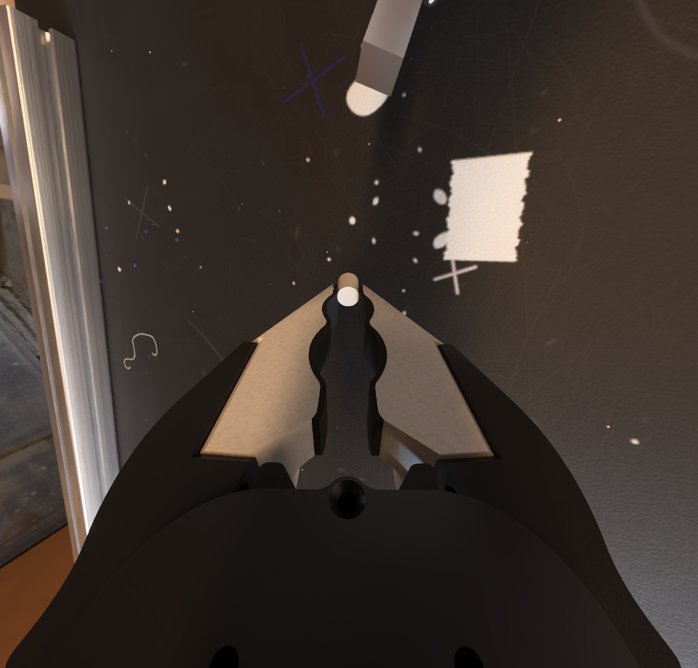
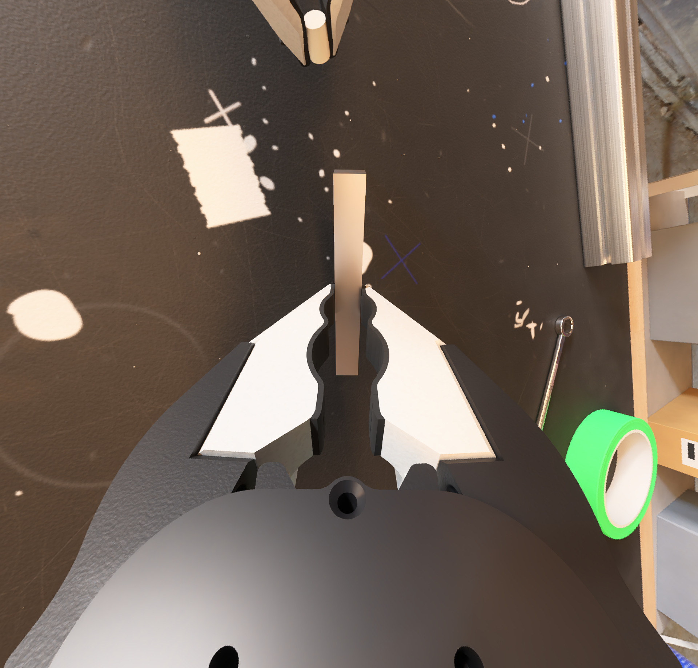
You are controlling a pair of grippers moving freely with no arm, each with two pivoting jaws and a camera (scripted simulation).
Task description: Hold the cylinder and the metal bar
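Observation:
My left gripper (image 1: 348,291) is shut on a small pale cylinder (image 1: 347,295) held upright between its fingertips above the dark table. The same gripper and cylinder (image 2: 316,38) show at the top of the right wrist view. My right gripper (image 2: 348,291) is shut on a flat pale metal bar (image 2: 349,257), which sticks out forward past the fingertips and reaches back between the fingers. The bar (image 1: 389,42) also shows at the top of the left wrist view, with part of the right gripper behind it.
The dark tabletop (image 2: 113,257) has white paint blotches and chalk crosses. An aluminium rail (image 1: 49,234) runs along the table's edge, also in the right wrist view (image 2: 604,121). A green tape roll (image 2: 615,476) and a spanner (image 2: 553,370) lie near the right gripper.

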